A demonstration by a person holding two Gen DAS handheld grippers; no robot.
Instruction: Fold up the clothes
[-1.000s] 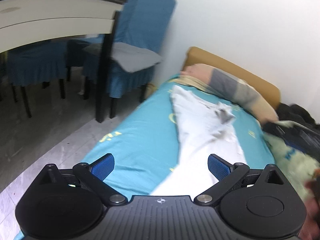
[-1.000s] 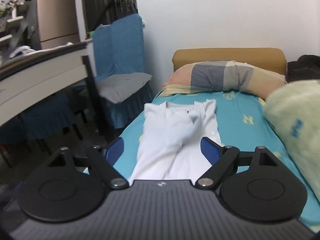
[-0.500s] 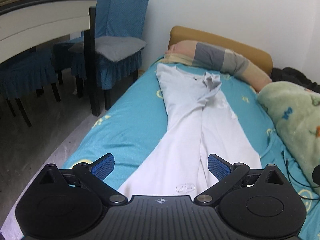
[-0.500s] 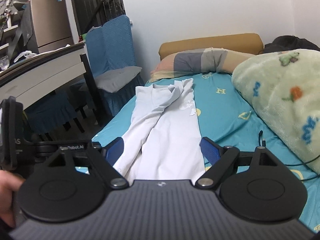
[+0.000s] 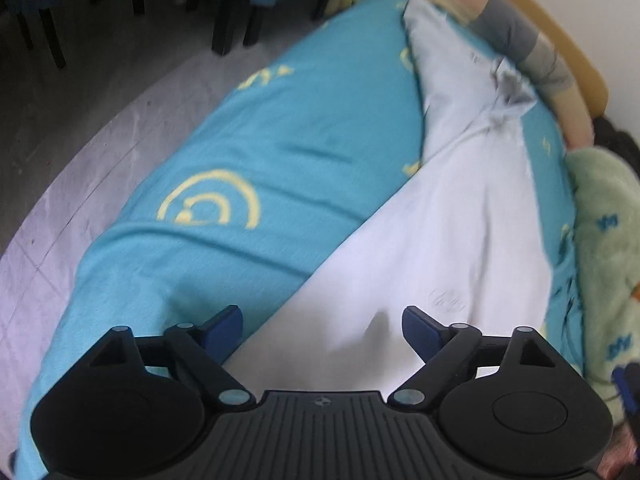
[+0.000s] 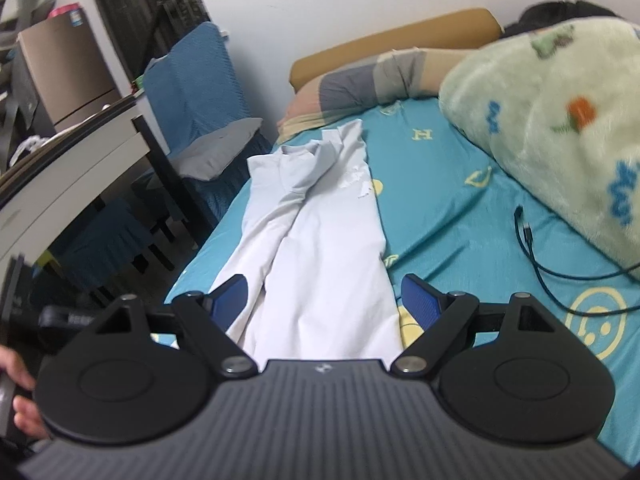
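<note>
The shirt [image 6: 316,248] lies lengthwise on the bed [image 6: 460,216], collar toward the pillow [image 6: 360,80] at 12 o'clock, its hem between the spread fingers of my left gripper [image 5: 322,330] and right gripper [image 6: 324,300].

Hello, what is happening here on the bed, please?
A person holds a gripper in each hand and is folding a white shirt that lies lengthwise on the teal sheet, collar toward the pillow. Its sides are already folded in, so it forms a long narrow strip. The left gripper and the right gripper are both open at the near hem, gripping nothing yet. A green blanket and a black cable lie beside the shirt.
</note>
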